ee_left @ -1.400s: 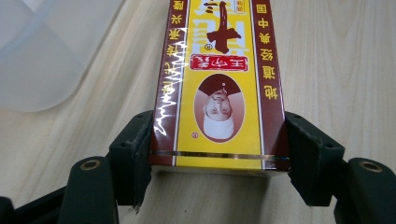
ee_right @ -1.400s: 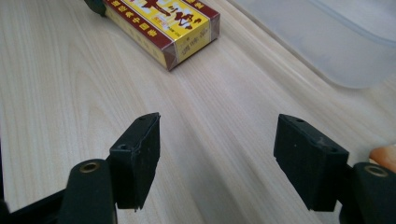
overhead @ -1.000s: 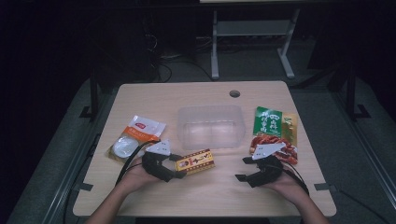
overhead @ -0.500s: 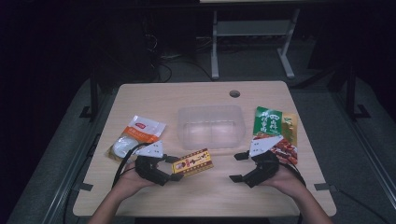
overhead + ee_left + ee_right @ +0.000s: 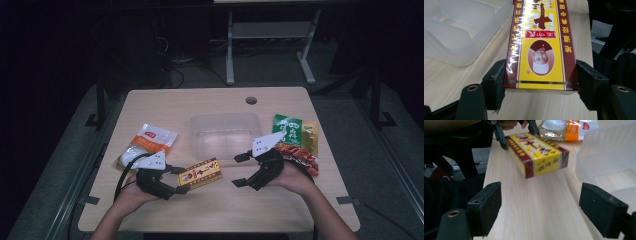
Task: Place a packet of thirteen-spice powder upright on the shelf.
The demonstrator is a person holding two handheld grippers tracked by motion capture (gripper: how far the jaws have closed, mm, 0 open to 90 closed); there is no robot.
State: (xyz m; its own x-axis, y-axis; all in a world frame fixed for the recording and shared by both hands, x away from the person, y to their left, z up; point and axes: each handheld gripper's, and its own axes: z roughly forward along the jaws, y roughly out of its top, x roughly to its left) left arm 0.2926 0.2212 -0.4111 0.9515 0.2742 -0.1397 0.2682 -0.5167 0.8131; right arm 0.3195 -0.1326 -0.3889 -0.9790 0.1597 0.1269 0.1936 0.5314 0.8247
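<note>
One white-and-orange plastic snack bag [image 5: 146,146] lies at the left of the light wooden table [image 5: 210,102], flat, unmoved since a second ago. Just near-right of it the left gripper [image 5: 176,181] clamps one yellow-and-maroon rectangular cardboard box [image 5: 201,173] across its near short end; in the left gripper view both black pads [image 5: 495,82] press the box's [image 5: 541,45] sides, jaws gripping. The box sits near-centre, lifted off the table; its long axis runs from the left gripper out to the right and slightly far, free end aimed toward the right gripper and the tub's near edge. Compared with a second ago the box has slid a little left and nearer with the hand, and tilts a bit more. One clear plastic rectangular tub [image 5: 225,134] with two compartments sits centre, just far of the box, same spot as before. The right gripper [image 5: 240,170] hovers near-right of centre, jaws released and empty with nothing between them; they have just been opening, and it has lifted and shifted slightly far since earlier. In the right gripper view the box [image 5: 537,153] lies ahead, well apart from the pads. Far right: one green foil packet [image 5: 287,129] and one red snack packet [image 5: 301,154], overlapping, unchanged.
</note>
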